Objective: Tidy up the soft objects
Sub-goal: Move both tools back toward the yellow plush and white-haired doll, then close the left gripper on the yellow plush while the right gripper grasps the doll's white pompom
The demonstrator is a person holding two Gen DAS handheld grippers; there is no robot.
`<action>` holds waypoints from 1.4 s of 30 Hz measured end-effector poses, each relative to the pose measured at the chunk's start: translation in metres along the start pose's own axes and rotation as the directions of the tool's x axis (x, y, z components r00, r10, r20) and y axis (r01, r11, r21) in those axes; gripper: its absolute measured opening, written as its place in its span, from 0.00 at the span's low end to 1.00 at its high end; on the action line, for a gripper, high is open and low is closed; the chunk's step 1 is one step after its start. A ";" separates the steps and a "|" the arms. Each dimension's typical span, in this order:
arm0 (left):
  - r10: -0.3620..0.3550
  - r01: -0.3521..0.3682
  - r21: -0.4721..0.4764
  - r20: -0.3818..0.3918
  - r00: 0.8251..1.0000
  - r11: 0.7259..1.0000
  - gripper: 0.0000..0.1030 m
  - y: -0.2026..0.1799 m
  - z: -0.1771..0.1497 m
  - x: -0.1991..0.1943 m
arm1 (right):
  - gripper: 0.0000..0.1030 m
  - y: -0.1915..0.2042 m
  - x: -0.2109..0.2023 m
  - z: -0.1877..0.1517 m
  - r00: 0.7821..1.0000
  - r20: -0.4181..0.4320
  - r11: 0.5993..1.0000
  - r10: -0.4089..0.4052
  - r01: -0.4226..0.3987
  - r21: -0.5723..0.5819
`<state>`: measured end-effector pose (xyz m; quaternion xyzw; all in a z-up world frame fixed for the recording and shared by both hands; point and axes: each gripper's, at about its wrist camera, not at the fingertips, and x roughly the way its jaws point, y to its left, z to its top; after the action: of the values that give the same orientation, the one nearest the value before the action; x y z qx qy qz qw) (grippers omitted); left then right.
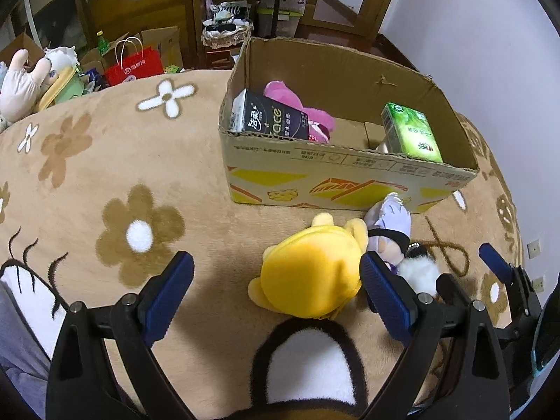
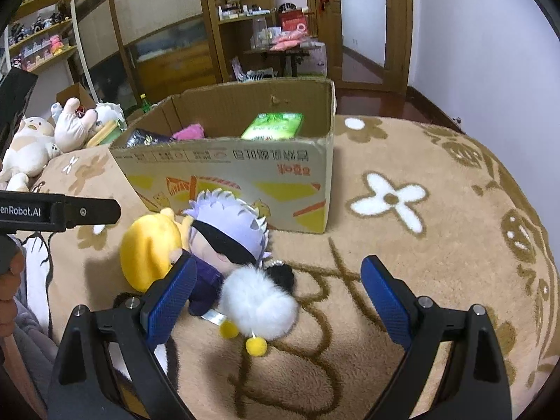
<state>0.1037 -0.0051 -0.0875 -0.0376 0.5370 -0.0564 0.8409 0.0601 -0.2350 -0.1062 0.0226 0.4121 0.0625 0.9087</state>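
Both grippers were spread wide and held nothing: left gripper (image 1: 276, 301) hovered over the yellow plush (image 1: 311, 276), right gripper (image 2: 278, 297) over the white fluffy pom-pom (image 2: 259, 306). Between those 2 lay a purple-haired doll (image 2: 227, 231) with a black blindfold, touching both, all on the flowery tan blanket (image 2: 437, 245) just in front of the cardboard box (image 1: 350, 182). Inside the box sat a pink plush (image 1: 290, 101), a black tissue pack (image 1: 269, 119) and a green tissue pack (image 1: 413, 133).
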 end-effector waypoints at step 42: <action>-0.083 0.082 -0.010 -0.184 0.979 0.997 0.82 -0.024 -0.016 0.079 | 0.42 0.015 0.061 -0.017 0.977 -0.209 0.997 0.031 -0.044 -0.060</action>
<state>0.1206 -0.0401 -0.1622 -0.0553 0.6106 -0.0940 0.7844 0.0855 -0.2122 -0.1612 -0.0054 0.5020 0.0947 0.8596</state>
